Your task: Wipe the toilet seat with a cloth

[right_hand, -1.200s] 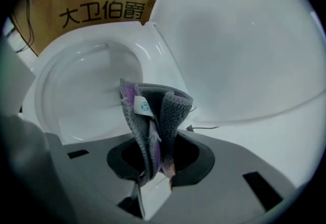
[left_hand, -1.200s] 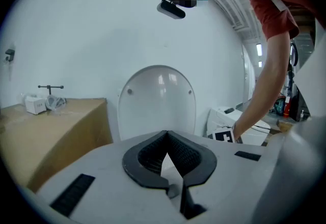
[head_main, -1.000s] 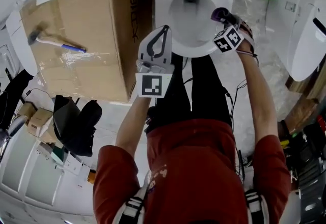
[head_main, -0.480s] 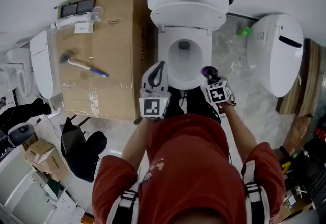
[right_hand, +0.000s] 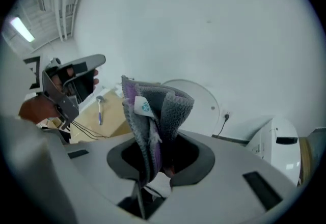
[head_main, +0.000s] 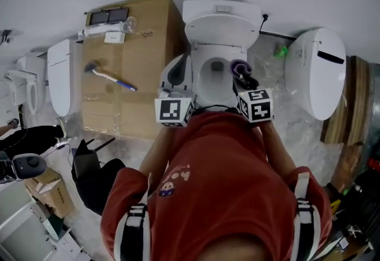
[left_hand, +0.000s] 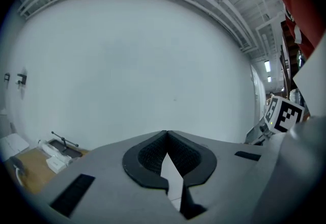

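Observation:
The white toilet (head_main: 220, 27) stands against the back wall, with its seat rim (head_main: 203, 79) showing round the bowl. My right gripper (head_main: 240, 74) is held up above the bowl's right side, shut on a folded grey-and-purple cloth (head_main: 238, 67). In the right gripper view the cloth (right_hand: 153, 116) sticks up out of the jaws, clear of the toilet (right_hand: 196, 96). My left gripper (head_main: 180, 65) hangs over the bowl's left side. Its jaws (left_hand: 166, 134) are pressed together with nothing in them, facing the white wall.
A big cardboard box (head_main: 127, 82) stands left of the toilet with a hammer (head_main: 108, 76) on top. A second toilet (head_main: 314, 70) lies to the right, more white ware (head_main: 59, 76) to the left. A black bag (head_main: 89, 174) sits on the floor.
Both grippers have risen away from the toilet bowl, the right one lifting the cloth off the seat rim. The head camera has pulled back and up, so the toilet looks smaller.

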Motion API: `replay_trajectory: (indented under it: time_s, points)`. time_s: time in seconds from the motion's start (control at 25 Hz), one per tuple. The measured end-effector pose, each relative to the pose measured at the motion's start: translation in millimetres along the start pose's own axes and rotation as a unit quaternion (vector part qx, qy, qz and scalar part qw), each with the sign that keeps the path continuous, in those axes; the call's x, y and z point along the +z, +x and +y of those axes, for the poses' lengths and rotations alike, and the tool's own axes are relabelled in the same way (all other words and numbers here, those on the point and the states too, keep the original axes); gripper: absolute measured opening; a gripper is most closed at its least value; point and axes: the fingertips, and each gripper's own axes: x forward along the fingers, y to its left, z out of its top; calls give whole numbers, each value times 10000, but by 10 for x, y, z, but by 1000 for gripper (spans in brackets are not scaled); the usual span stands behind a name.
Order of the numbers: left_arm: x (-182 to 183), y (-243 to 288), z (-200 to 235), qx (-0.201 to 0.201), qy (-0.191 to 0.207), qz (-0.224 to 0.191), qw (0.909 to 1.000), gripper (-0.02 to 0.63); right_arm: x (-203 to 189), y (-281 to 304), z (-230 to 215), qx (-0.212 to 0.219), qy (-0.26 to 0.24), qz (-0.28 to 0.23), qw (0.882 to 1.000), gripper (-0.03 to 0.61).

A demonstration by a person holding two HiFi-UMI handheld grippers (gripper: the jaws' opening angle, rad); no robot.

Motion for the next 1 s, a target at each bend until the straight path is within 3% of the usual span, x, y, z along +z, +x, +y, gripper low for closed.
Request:
replay_trajectory:
  time_s: [0.24, 0.48, 0.6, 0.72, 0.8, 1.0]
  points:
    - [469, -43, 168, 186, 46, -277, 9994, 14, 1035, -535, -27, -98, -346, -1318, 9906, 81]
    - [749, -133, 372, 599, -8, -216, 9980, 14, 1668, -1138, -137, -434, -495, -2339, 9700, 81]
    - [892, -211, 450, 682, -41, -383, 9969, 14, 1932, -1463, -81, -672, -727, -3126, 9447, 81]
    - [1051, -280, 488, 752, 81, -604, 9953, 14, 2097, -1820, -12, -984, -911, -4270, 8943, 81]
    - [1157, -319, 478, 827, 172, -790, 9933, 14, 2099, -1917, 13, -1143, -979, -4645, 8727, 81]
    - [1305, -416, 390, 1000, 375, -1090, 9883, 14, 2043, -1842, 38, -1151, -912, -4615, 8749, 81]
